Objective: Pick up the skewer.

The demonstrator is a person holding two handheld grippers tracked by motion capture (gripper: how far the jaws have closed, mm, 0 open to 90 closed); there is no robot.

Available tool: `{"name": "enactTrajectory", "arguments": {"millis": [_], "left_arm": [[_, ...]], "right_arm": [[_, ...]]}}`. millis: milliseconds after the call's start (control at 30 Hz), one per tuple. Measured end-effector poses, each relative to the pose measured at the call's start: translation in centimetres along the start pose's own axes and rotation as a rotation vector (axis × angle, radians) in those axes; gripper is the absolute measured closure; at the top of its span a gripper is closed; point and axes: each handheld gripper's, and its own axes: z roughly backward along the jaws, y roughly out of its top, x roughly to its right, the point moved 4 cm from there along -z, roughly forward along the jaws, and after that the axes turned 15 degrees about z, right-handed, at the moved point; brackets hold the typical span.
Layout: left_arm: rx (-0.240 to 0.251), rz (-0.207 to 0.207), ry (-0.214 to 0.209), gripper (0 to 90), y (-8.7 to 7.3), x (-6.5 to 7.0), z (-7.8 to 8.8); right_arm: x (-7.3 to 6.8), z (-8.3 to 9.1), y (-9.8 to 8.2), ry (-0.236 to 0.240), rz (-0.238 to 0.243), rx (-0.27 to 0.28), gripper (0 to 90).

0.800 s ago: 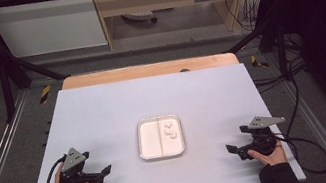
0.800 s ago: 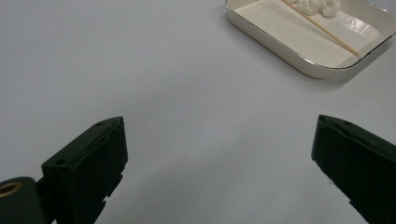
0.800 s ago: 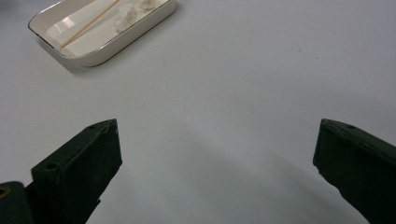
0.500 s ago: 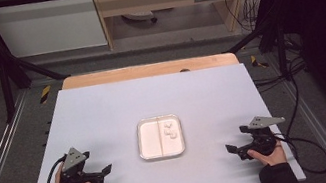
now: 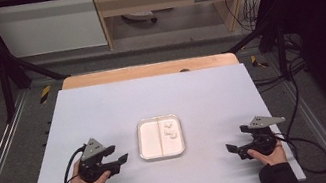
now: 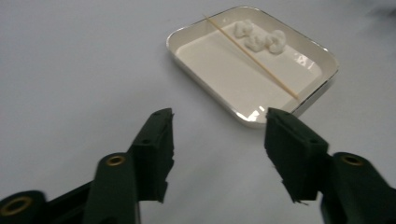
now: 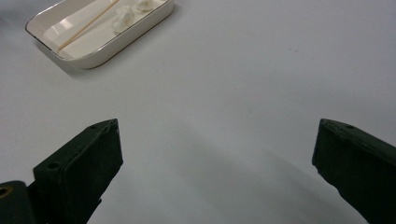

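A white rectangular tray (image 5: 148, 145) (image 6: 219, 93) (image 7: 95, 53) lies near the middle of the table. A thin wooden stick (image 5: 161, 136) (image 6: 254, 58) (image 7: 86, 28) rests across it, and a few small white lumps (image 5: 170, 131) (image 6: 261, 39) (image 7: 123, 16) sit in its right half. My left gripper (image 5: 118, 159) (image 6: 217, 154) rests on the table just left of the tray, open, with nothing between the jaws. My right gripper (image 5: 237, 142) (image 7: 217, 172) lies well to the right of the tray, wide open and bare.
The pale table top (image 5: 152, 98) has a wooden strip (image 5: 147, 70) along its far edge. Black frame bars (image 5: 5, 73) and cables (image 5: 299, 98) stand around the sides. A hand holds each gripper near the front edge.
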Motion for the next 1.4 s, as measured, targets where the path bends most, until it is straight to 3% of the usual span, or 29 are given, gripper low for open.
{"name": "enactTrajectory", "arguments": {"millis": [133, 167, 200, 267, 400, 633, 867, 1100, 1400], "left_arm": [[-0.032, -0.011, -0.029, 64.1, 0.7, 1.5, -1.4], [-0.036, -0.014, -0.033, 64.1, 0.9, 1.9, -1.8], [-0.040, -0.019, -0.037, 71.7, 1.0, 2.2, -2.2], [-0.048, -0.022, -0.046, 74.1, 1.3, 2.8, -2.9], [-0.071, -0.031, -0.063, 87.7, 1.7, 4.0, -4.4], [-0.119, -0.041, -0.058, 89.8, 2.2, 5.7, -7.4], [-0.177, -0.078, -0.045, 89.8, 2.2, 7.0, -10.2], [-0.215, -0.100, -0.057, 89.8, 1.8, 7.9, -11.2], [-0.253, -0.120, -0.025, 89.8, 1.4, 7.6, -11.4]], "right_arm": [[0.0, 0.0, 0.0, 0.001, 0.002, -0.002, 2.1], [0.0, 0.0, 0.0, 0.001, 0.002, -0.002, 2.1], [0.0, 0.0, 0.0, 0.002, 0.002, -0.002, 2.1], [0.0, 0.0, 0.0, 0.001, 0.001, -0.003, 2.1], [0.0, 0.0, 0.0, 0.001, 0.002, -0.003, 2.1], [0.0, -0.1, 0.0, 0.002, 0.003, -0.006, 2.1], [-0.1, -0.2, 0.0, 0.004, 0.006, -0.007, 2.2], [0.0, -0.2, 0.0, 0.006, 0.007, -0.006, 2.2], [0.0, -0.1, 0.0, 0.003, 0.004, -0.003, 2.2]]}}
